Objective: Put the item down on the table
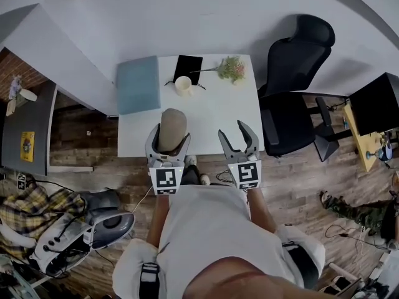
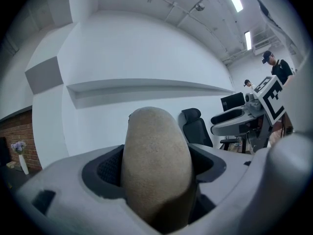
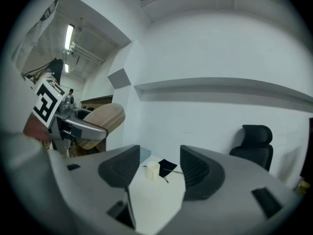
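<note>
head view: the left gripper (image 1: 169, 141) has its fingers clenched on a tan oblong item (image 1: 173, 125), which stands upright between them with its rounded end to the far side. it is over the near left part of the white desk (image 1: 215, 114), and from here i cannot tell if it touches the surface. the right gripper (image 1: 235, 132) is just beside it on the right, also over the near edge of the desk, with its fingers released and empty. at the far side of the desk lie a blue-grey pad (image 1: 138, 84) on the left, then a black flat card (image 1: 187, 68), a pale cup (image 1: 183, 85) just in front of the card, and a small bunch of flowers (image 1: 232, 68). a black office chair (image 1: 293, 92) stands to the right of the desk.

left gripper view: the tan oblong item (image 2: 156, 165) fills the middle. the dark fingers (image 2: 105, 168) press on both its sides. the right gripper (image 2: 247, 114) shows at the right, and the chair (image 2: 194, 126) behind.

right gripper view: the fingers (image 3: 120, 166) are apart with nothing between them. through the gap show the desk (image 3: 156, 195), the cup (image 3: 153, 171) and the black card (image 3: 167, 166). at the left, the left gripper holds the item (image 3: 100, 124) up in the air, higher than the desk surface.
</note>
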Demonstrator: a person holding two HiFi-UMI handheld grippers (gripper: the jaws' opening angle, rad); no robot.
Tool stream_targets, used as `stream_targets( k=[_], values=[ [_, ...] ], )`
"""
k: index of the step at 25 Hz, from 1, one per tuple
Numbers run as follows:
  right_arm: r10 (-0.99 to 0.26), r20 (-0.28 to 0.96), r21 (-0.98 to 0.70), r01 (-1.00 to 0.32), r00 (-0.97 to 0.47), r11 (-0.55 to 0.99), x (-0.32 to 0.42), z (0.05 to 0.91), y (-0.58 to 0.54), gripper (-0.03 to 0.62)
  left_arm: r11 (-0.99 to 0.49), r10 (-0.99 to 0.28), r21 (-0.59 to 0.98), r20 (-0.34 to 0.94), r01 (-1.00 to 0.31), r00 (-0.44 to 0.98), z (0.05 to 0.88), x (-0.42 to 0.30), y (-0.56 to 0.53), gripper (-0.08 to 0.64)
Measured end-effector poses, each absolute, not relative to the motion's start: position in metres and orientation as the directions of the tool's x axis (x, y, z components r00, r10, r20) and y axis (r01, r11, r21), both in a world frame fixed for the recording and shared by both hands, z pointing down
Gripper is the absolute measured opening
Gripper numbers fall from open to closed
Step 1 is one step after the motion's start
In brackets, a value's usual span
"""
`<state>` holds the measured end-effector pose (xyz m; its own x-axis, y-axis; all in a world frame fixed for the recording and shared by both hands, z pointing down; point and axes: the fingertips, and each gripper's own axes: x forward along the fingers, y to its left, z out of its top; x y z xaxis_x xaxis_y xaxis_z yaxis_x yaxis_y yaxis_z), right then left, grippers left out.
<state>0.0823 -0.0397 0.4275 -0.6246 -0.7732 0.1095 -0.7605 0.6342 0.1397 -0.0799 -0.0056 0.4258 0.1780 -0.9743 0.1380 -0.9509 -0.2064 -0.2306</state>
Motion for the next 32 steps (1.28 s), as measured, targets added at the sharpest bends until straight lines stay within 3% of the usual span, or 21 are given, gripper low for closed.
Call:
stream_targets(
  k=[18,32],
  values=[
    [-0.799,0.157,0.175,-0.78,-0.58,0.601,0.03,0.433,-0.124,0.25,-0.293,-0.951,-0.168,0.15,-0.941,0.269,0.441,-0.127,-0.104,0.393],
    [-0.844,0.236,0.231,-0.816,-0.481,0.529,0.009,0.446,-0.16,0.245,-0.477,-0.874,-0.134,0.182,-0.869,0.451,0.459,-0.13,-0.16,0.393]
  ],
)
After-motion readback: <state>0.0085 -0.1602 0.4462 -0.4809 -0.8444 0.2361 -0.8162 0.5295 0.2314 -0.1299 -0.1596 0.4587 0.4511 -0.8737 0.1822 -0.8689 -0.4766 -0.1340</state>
